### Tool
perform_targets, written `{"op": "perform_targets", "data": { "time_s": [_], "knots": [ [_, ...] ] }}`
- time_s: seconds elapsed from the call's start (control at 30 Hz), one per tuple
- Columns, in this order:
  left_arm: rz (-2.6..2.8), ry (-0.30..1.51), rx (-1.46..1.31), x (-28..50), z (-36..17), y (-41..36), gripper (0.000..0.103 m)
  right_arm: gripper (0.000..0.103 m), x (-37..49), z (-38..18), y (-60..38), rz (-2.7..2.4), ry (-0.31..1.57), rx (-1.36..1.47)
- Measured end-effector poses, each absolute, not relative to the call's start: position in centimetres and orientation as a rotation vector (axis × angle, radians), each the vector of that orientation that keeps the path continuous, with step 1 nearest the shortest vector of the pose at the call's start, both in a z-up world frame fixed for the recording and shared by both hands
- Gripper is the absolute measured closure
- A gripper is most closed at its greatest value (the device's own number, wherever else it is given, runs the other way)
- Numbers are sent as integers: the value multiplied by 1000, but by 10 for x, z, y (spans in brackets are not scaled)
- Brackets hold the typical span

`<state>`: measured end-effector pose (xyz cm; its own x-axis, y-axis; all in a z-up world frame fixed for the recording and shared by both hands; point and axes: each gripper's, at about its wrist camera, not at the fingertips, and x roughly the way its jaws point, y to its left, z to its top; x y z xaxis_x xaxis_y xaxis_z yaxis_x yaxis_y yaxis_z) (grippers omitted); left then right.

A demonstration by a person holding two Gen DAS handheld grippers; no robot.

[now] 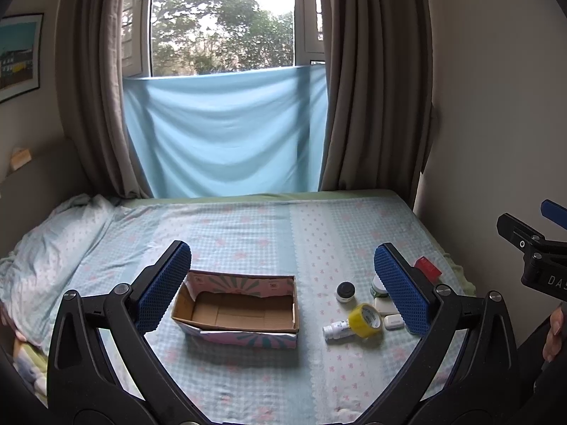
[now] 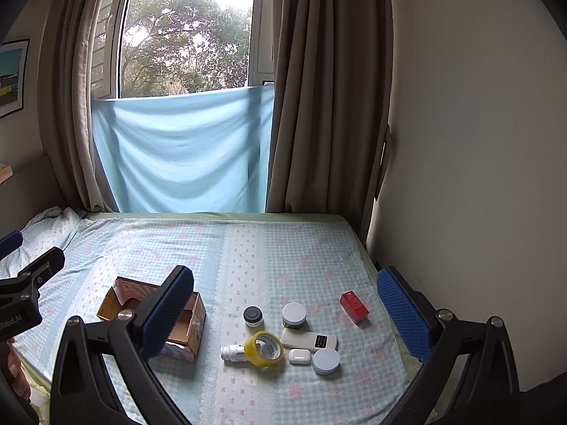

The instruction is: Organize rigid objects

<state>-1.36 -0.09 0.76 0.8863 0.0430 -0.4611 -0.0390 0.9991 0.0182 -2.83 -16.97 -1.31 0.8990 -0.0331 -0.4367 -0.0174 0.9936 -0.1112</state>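
You hold both grippers level above the near edge of the bed, each pointing toward the window, and neither touches anything. Your left gripper has its jaws spread wide and empty, framing the open cardboard box, which sits upright on the checked sheet with nothing visible inside. Your right gripper also has its jaws wide apart and empty, hanging over the cluster of small items to the right of the box. In that cluster, a yellow tape roll leans against a white bottle lying on its side; just beside them rest a white remote, a small white case and a pale round lid. Farther back stand a black-capped jar and a green jar with a white lid, with a red box well apart to the right. Part of your hand shows at the right edge of the left view.
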Motion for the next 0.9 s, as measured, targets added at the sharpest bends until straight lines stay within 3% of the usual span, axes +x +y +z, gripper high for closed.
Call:
{"op": "perform_targets", "data": {
  "time_s": [0.9],
  "knots": [
    [9, 474, 25, -12, 8, 3, 0, 0, -30, -14, -161, -23, 467, -105]
  ]
}}
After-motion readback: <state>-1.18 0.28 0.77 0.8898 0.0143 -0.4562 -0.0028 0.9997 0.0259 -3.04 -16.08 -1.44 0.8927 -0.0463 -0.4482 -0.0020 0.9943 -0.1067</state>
